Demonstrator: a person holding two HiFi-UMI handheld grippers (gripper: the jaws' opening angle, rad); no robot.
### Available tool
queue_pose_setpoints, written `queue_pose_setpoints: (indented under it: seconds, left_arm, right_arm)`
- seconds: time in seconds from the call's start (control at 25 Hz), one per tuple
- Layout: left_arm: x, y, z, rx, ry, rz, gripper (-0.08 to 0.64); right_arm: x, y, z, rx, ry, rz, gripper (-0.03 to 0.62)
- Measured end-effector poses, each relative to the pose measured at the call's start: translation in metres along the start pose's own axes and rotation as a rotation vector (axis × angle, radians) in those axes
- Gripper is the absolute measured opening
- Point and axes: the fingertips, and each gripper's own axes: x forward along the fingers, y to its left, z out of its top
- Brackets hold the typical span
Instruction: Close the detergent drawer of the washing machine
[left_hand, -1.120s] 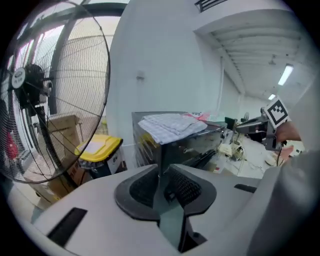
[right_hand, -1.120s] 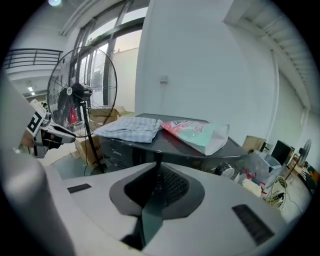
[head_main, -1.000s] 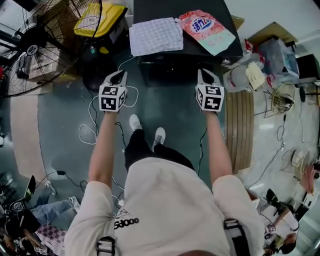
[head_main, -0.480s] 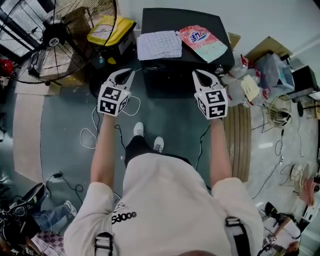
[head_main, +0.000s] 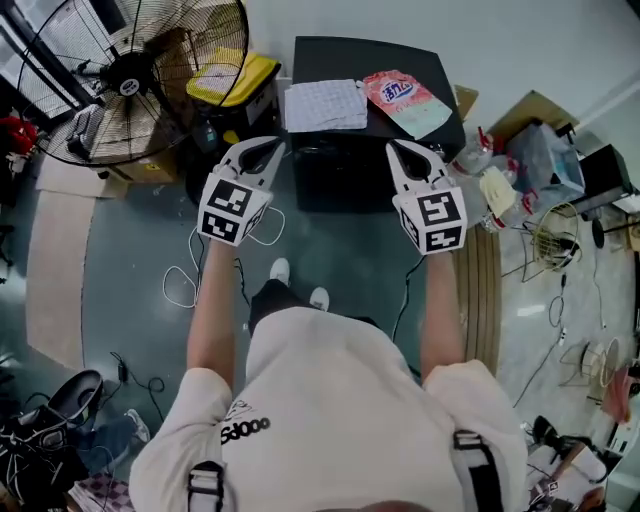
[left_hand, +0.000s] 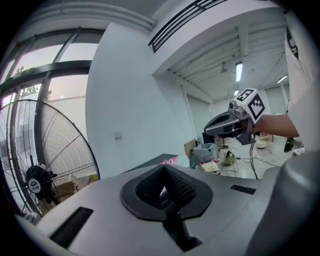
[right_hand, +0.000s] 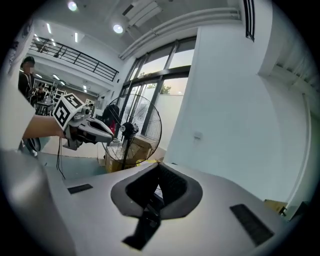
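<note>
The black washing machine (head_main: 345, 165) stands against the wall at the top of the head view, with a checked cloth (head_main: 325, 105) and a pink detergent bag (head_main: 405, 98) on its lid. Its front is dark and I cannot make out the detergent drawer. My left gripper (head_main: 262, 152) hovers off the machine's left front corner, shut and empty. My right gripper (head_main: 405, 152) hangs above the right front, also shut with nothing in it. Both point nearly level towards the wall. The left gripper view shows the right gripper (left_hand: 232, 125); the right gripper view shows the left gripper (right_hand: 87, 127).
A large floor fan (head_main: 130, 80) stands at the left, a yellow box (head_main: 230, 75) beside the machine. Cables (head_main: 185, 285) loop on the floor. Bags, bottles and boxes (head_main: 520, 170) crowd the right side, next to a wooden board (head_main: 480, 290).
Both grippers have risen together, from low in front of the machine up to about its top edge. The jaws stayed shut. The head camera has lifted too.
</note>
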Motion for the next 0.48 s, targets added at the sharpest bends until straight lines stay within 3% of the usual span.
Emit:
queue_pose_setpoints:
  seconds: [0.48]
  left_arm:
    - [-0.024,-0.009,0.059,0.091,-0.091,-0.022,0.018]
  right_arm:
    - [-0.009,0.019,0.051,-0.051,-0.078,0.044,0.006]
